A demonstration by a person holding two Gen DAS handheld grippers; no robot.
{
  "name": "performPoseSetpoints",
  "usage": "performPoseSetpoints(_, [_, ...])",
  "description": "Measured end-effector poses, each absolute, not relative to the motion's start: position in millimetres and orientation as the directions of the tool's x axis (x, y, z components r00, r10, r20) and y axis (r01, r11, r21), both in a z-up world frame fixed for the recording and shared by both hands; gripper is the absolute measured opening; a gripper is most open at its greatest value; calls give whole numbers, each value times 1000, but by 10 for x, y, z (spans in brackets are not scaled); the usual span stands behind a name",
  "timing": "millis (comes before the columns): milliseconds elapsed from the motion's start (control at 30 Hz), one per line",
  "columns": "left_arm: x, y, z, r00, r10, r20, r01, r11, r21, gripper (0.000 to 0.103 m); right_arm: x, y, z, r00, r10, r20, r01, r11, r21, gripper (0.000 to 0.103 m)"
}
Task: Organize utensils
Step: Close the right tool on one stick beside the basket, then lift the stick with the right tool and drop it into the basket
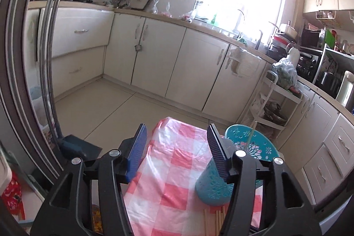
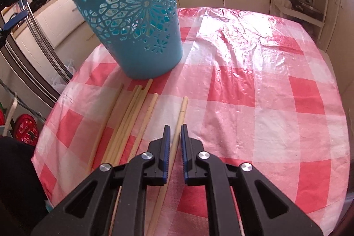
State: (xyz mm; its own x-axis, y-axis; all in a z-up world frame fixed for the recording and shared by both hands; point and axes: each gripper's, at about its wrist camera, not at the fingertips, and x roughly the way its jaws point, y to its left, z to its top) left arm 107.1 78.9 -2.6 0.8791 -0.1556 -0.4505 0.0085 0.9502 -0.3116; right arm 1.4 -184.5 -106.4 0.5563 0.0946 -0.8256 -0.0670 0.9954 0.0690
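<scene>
A teal cut-out basket [image 2: 137, 21] stands on the red-and-white checked tablecloth [image 2: 254, 85]. Several wooden chopsticks [image 2: 130, 116] lie side by side in front of it. My right gripper [image 2: 175, 132] straddles the rightmost chopstick [image 2: 180, 116], jaws narrowly apart around it, low over the cloth. In the left wrist view my left gripper [image 1: 177, 136] is open and empty, above the table's left part. The basket [image 1: 250, 145] sits just right of it, behind the right finger, with one chopstick [image 1: 252, 132] standing inside. Chopstick ends [image 1: 214, 220] show below.
White kitchen cabinets [image 1: 154, 52] run along the far wall under a bright window. A white storage cart [image 1: 276, 103] stands past the table's far right. A metal-framed door [image 1: 46, 59] and dustpan [image 1: 75, 145] are on the left.
</scene>
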Motion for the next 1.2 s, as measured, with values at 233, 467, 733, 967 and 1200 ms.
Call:
performPoseSetpoints(233, [1182, 1090, -185, 857, -157, -490, -41, 928, -370, 56, 68, -1732, -1067, 511, 19, -859, -97, 995, -35, 8])
performPoseSetpoints(467, [1308, 1148, -363, 809, -169, -563, -75, 920, -384, 60, -183, -2038, -979, 530, 149, -835, -9, 985, 171, 6])
performPoseSetpoints(733, [1308, 995, -420, 799, -167, -578, -62, 933, -355, 63, -470, -2281, -389, 658, 313, -685, -47, 925, 377, 6])
performPoseSetpoints(967, [1305, 952, -431, 798, -157, -582, -69, 935, -348, 63, -345, -2205, 367, 775, 374, -510, -138, 887, 441, 6])
performPoseSetpoints(1200, [1287, 949, -413, 799, -166, -578, -63, 933, -354, 65, 316, -1982, 1005, 889, 308, -340, -177, 913, 367, 6])
